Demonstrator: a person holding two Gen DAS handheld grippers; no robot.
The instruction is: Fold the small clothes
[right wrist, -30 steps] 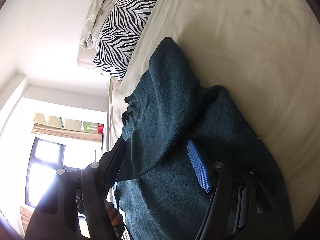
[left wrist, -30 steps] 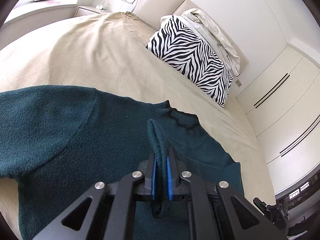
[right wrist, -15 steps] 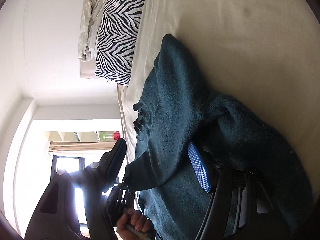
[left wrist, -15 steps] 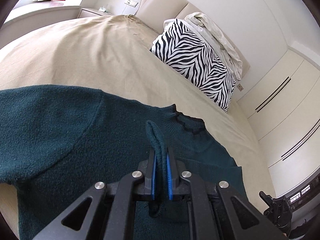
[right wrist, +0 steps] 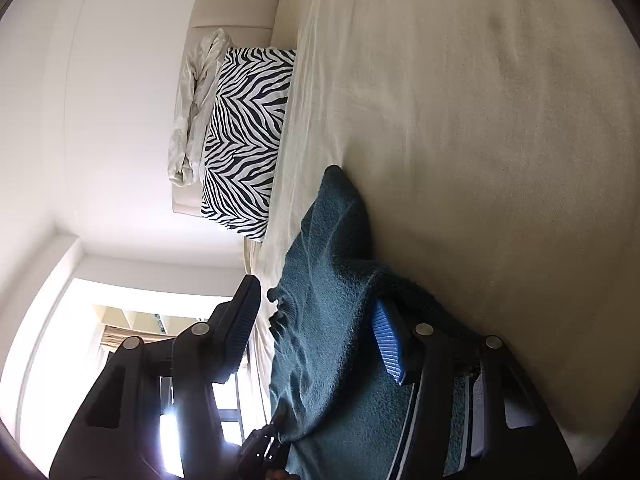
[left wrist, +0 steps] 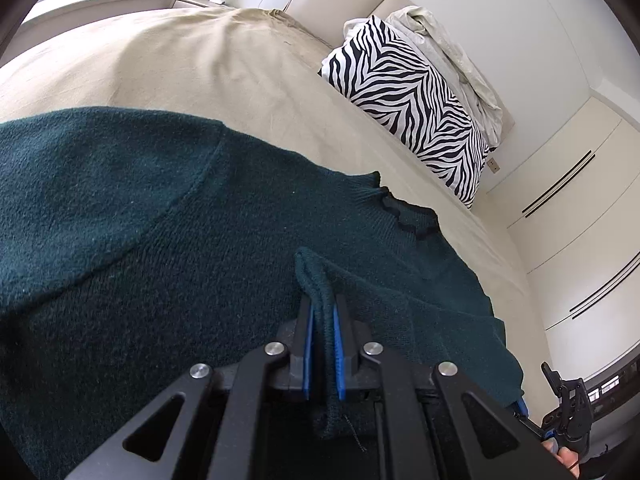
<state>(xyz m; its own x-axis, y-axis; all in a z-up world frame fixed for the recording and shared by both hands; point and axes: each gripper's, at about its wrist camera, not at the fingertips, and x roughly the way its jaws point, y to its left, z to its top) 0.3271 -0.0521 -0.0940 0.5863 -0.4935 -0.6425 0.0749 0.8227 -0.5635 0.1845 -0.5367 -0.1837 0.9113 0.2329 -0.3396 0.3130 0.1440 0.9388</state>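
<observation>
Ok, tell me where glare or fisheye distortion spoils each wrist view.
Left wrist view: even daylight, no glare; the fisheye bows the bed and wardrobe lines, and the sweater stays sharp. Right wrist view: the window blows out white at lower left, leaving the right gripper fingers as silhouettes; dark vignette at the corners.

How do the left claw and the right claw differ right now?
The left claw is shut, pinching a fold of the green sweater; the right claw is wide open, with sweater fabric lying between its fingers, ungripped. The left camera view is upright, while the right view is rolled sideways. Both have blue pads and black frames.
</observation>
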